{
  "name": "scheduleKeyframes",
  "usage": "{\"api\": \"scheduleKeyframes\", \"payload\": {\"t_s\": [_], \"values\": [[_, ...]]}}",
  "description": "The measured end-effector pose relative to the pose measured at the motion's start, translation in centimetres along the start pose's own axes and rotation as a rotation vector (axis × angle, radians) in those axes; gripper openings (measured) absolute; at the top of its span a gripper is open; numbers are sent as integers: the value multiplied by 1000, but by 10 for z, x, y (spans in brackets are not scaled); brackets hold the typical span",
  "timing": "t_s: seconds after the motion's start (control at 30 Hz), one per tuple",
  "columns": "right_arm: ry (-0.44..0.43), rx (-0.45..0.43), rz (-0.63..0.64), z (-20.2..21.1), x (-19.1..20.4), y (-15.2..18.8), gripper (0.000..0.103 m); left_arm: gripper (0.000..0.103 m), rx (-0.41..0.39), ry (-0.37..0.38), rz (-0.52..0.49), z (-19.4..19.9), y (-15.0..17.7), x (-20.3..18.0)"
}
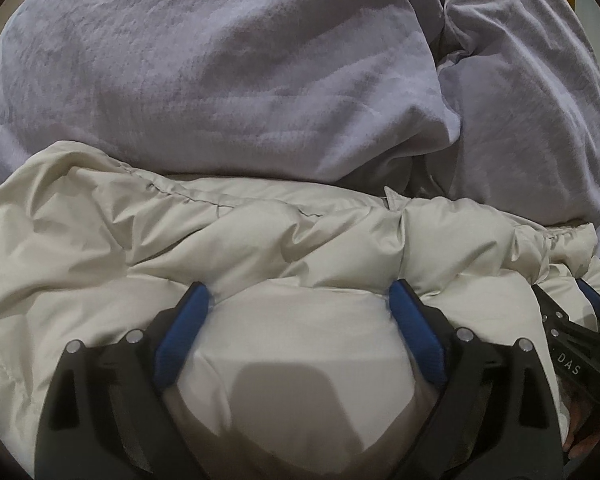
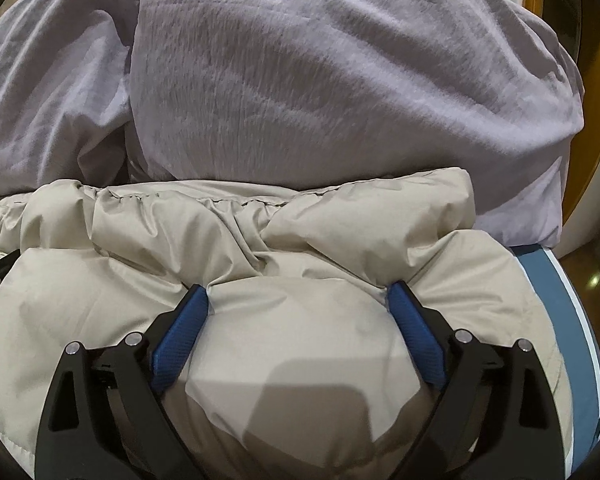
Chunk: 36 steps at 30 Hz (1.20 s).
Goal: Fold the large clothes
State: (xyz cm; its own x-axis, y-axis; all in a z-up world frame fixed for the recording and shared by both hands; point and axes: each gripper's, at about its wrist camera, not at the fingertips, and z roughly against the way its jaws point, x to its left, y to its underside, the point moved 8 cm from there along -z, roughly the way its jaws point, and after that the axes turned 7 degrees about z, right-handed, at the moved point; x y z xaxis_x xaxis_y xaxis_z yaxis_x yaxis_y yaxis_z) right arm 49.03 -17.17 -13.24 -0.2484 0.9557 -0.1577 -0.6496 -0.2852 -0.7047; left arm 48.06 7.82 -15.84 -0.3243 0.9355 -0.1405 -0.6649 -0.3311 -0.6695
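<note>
A cream puffy jacket [image 1: 260,240] lies bunched across the near part of both views; it also shows in the right wrist view [image 2: 220,232]. My left gripper [image 1: 302,300] is open, with its blue pads [image 1: 184,328] pressed against a bulge of the jacket that fills the space between them. My right gripper [image 2: 300,300] is open the same way, its blue pads [image 2: 416,332] astride another bulge of the jacket. The right gripper also shows at the right edge of the left wrist view [image 1: 580,336].
A lilac blanket or duvet [image 1: 220,80] is heaped just behind the jacket, and shows in the right wrist view [image 2: 320,80]. A blue surface with a white edge [image 2: 556,300] lies under the jacket at right. Wooden furniture [image 2: 540,20] stands at the far right.
</note>
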Motion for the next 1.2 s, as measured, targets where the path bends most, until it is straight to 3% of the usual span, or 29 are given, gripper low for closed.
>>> {"api": "scheduleKeyframes", "payload": {"t_s": [0.5,0.67,0.77,0.97,1.2], "values": [[-9,4,-3,-7,4,1,95,94,-4,-7,3,1,5,4],[-30,39,-3,-15,0,0,95,93,32,-19,-6,7,3,6],[-50,77,-22,-6,-7,0,95,93,52,-24,2,26,1,12],[-46,68,-105,34,-37,7,95,93,41,-41,20,82,7,41],[-6,112,-260,64,-87,36,95,93,53,-70,124,140,25,93]]}}
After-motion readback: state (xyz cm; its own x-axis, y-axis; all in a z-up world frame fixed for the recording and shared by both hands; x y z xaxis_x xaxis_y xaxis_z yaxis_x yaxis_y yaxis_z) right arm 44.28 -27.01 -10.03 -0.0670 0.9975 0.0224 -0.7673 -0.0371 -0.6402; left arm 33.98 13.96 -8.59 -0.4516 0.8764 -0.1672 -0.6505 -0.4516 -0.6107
